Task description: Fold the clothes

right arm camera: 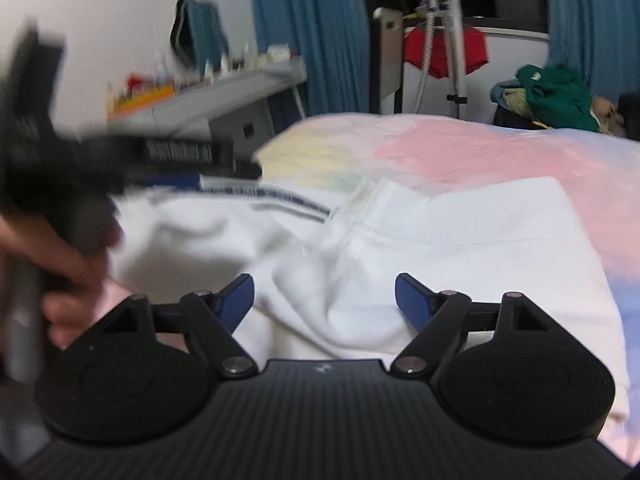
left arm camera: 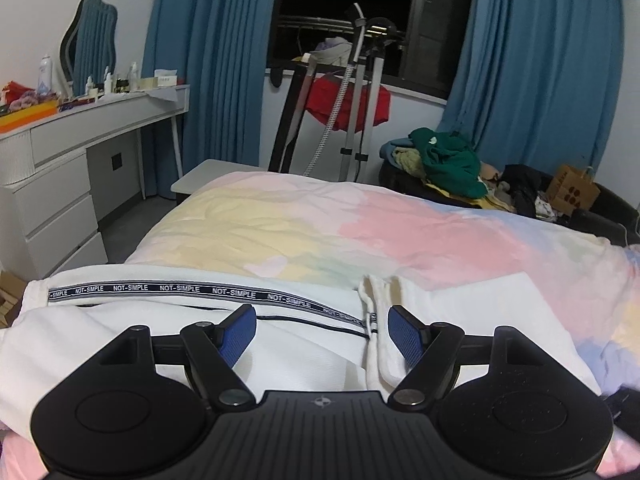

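A white garment (left arm camera: 304,364) with a black "NOT-SIMPLE" stripe lies partly folded on the pastel bedspread (left arm camera: 360,224). My left gripper (left arm camera: 322,322) is open and empty just above it, its blue pads either side of the cuff edge. In the right wrist view the same white garment (right arm camera: 440,248) is bunched into a ridge between the open, empty jaws of my right gripper (right arm camera: 324,290). The left gripper (right arm camera: 80,168) shows blurred at the left edge there, held by a hand, over the striped part.
A grey dressing table (left arm camera: 80,148) with bottles and a mirror stands at the left. A stand with a red cloth (left arm camera: 348,104) is at the foot of the bed. A pile of clothes (left arm camera: 448,160) and a paper bag (left arm camera: 572,192) lie at the far right.
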A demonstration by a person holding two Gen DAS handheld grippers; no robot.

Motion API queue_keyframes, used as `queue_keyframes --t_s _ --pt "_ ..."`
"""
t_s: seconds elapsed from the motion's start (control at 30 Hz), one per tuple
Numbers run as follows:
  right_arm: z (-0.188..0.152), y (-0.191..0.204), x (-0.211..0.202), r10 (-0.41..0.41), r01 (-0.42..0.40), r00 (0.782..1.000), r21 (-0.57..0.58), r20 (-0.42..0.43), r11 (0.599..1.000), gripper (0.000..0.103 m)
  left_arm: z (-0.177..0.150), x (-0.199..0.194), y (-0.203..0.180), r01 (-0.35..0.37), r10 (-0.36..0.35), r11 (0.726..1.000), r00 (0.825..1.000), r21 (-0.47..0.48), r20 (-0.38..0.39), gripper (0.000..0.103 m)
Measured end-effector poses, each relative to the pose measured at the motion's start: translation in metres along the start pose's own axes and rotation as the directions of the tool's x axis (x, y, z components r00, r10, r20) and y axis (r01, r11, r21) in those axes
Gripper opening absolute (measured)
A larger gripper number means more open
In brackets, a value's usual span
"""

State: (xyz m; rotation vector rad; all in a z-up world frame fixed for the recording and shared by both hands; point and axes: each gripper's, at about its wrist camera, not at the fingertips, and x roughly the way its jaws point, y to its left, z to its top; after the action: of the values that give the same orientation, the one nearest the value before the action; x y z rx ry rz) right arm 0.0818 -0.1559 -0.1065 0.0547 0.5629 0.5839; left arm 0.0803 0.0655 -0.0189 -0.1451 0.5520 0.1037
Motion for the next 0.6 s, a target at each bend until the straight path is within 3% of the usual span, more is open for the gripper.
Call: queue_keyframes --t_s 0.13,0.3,0.4,0.6 --pt "0.003 -0.019 -0.01 -0.122 0.121 0.992 0.035 0.045 0.992 0.079 -0.007 -0.006 -0.009 0.017 -0.018 0.999 1.0 0.043 0.003 0.076" --pt "-0.01 -0.042 0.012 -0.229 0.232 0.972 0.034 -0.058 0.972 0.079 -0.014 -0.003 -0.014 0.017 -0.015 0.998 1.0 0.064 -0.025 0.077" --pt "-0.025 -0.055 0.03 -0.213 0.227 0.967 0.096 -0.139 0.969 0.08 -0.019 -0.002 -0.017 0.017 -0.014 0.997 0.999 0.078 -0.041 0.077" --pt "-0.029 -0.058 0.032 -0.197 0.215 0.971 0.137 -0.133 0.967 0.08 -0.028 0.001 -0.022 0.018 -0.01 0.994 0.997 0.104 -0.074 0.077"
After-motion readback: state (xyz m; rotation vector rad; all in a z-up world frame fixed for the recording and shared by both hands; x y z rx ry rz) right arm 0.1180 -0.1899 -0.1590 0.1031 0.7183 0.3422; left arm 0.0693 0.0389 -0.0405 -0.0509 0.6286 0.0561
